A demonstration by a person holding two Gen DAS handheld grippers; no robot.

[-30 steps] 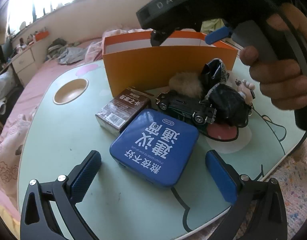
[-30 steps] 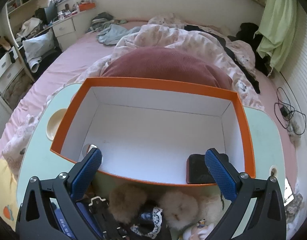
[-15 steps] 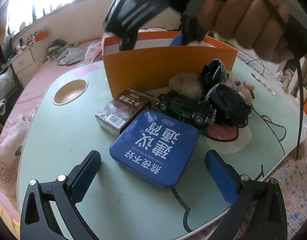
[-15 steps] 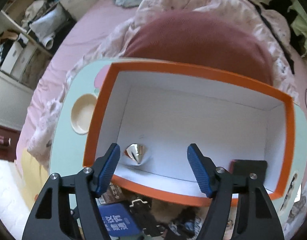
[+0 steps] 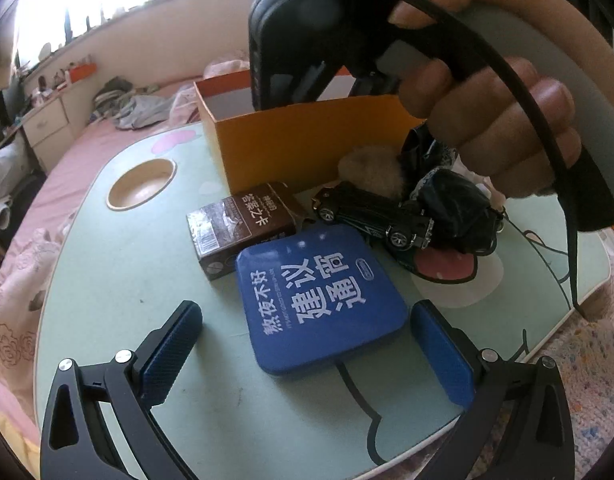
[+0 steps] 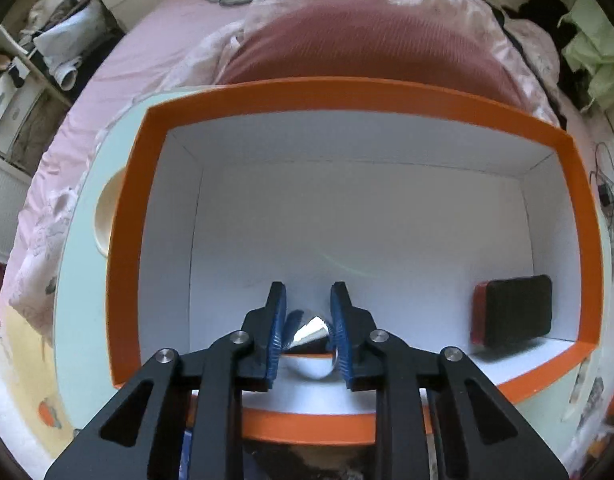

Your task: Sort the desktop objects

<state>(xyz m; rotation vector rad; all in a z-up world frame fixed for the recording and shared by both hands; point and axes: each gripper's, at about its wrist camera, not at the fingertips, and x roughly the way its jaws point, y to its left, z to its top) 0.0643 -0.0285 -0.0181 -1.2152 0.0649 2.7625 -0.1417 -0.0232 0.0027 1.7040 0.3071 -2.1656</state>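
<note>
Now that our right gripper (image 6: 308, 320), spread wide a second ago, is clenching the shiny ball (image 6: 309, 330) low in the orange box (image 6: 347, 94), we are apparently repositioning it while our left gripper (image 5: 303, 354) is hovering released.

Bedroom, daylit from one side.
Pink-sheeted bed (image 6: 155, 80) surrounds the tabletop (image 5: 107, 280); beyond the bed, white drawers (image 5: 47, 128) under a bright window (image 5: 107, 0).

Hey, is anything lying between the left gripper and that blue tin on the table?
No. The blue tin lies flat directly ahead of the open left gripper, its near corner already between the fingers, with only bare table around that corner. The brown carton and toy car lie beyond the tin, not in the way.
</note>
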